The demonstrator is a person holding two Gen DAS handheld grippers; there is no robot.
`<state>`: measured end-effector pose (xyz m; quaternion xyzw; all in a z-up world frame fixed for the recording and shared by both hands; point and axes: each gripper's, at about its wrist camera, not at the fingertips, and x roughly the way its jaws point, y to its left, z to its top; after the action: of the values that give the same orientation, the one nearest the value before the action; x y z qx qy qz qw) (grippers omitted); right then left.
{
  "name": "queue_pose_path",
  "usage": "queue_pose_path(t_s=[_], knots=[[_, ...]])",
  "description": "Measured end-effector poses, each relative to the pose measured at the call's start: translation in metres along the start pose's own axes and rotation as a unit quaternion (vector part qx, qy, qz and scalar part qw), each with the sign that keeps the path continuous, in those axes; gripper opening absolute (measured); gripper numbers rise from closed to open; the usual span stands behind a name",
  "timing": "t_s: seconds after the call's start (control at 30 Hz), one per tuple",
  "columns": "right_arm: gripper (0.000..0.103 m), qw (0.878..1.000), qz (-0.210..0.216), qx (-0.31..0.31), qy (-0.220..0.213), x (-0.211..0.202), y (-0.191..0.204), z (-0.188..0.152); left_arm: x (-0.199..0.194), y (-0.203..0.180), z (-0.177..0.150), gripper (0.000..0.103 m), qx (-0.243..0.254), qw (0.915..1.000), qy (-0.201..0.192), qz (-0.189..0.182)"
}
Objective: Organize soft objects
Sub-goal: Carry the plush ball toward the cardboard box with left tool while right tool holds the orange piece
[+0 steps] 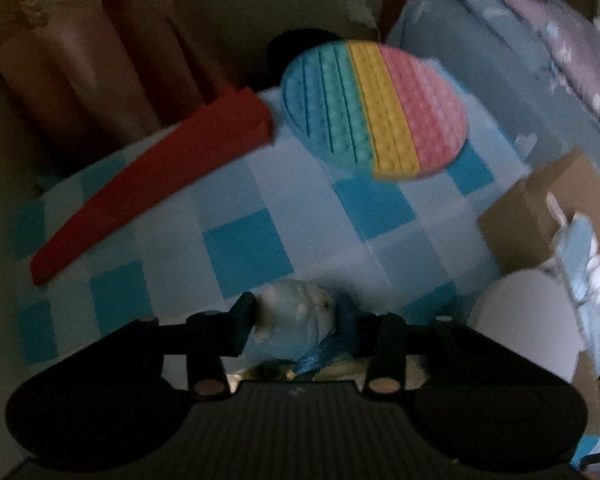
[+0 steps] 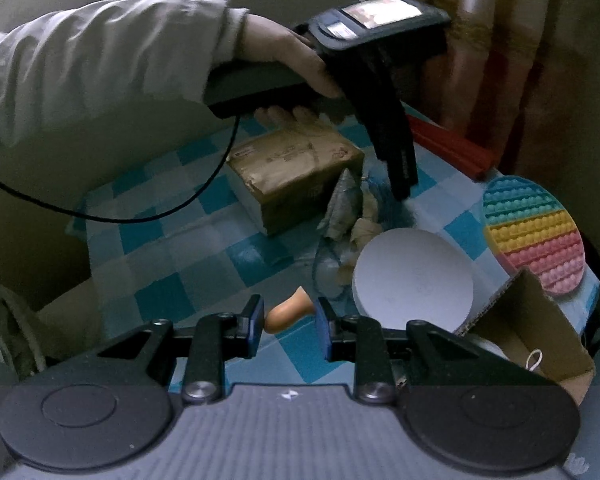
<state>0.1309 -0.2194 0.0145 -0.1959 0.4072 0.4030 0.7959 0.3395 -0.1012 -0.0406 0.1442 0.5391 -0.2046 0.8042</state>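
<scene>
In the left wrist view my left gripper (image 1: 316, 314) points down at the checked cloth, and its fingers are shut on a pale blue soft toy (image 1: 296, 320) with a blue ribbon under it. The right wrist view shows the same gripper (image 2: 400, 190), held by a hand, dipping into a small heap of soft pieces (image 2: 346, 204). My right gripper (image 2: 290, 314) is shut on a small orange soft piece (image 2: 286, 314) held between its blue pads (image 2: 256, 320) just above the table. A round rainbow bubble pad (image 1: 374, 110) (image 2: 536, 236) and a red curved foam strip (image 1: 152, 184) (image 2: 452, 146) lie on the cloth.
A white round disc (image 2: 414, 276) stands beside an open cardboard box (image 2: 532, 320) at the table's right. A brown wrapped packet (image 2: 296, 172) lies at the far left. Blue cushions (image 1: 480, 60) are piled beyond the table. Brownish curtains (image 1: 80, 60) hang behind. A cable (image 2: 140, 216) trails from the left gripper.
</scene>
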Motion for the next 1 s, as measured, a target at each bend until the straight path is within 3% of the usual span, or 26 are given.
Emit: queue_pose_path(t_s=[0.2,0.37,0.77,1.0], knots=[[0.032,0.998,-0.037,0.056,0.019,0.005,0.002,-0.003,-0.025,0.006,0.001,0.043,-0.018,0.9992,-0.035,-0.01],[0.032,0.995,-0.032,0.091,0.027,0.005,0.011,-0.006,-0.045,0.003,-0.007,0.043,-0.011,0.9988,-0.047,-0.012],[0.032,0.995,-0.04,0.09,0.028,-0.007,0.04,-0.008,-0.093,-0.003,-0.019,0.043,-0.005,0.9965,-0.082,-0.015],[0.032,0.994,-0.043,0.092,0.028,-0.007,0.042,-0.01,-0.095,-0.025,-0.043,0.043,0.025,0.9969,-0.067,-0.032]])
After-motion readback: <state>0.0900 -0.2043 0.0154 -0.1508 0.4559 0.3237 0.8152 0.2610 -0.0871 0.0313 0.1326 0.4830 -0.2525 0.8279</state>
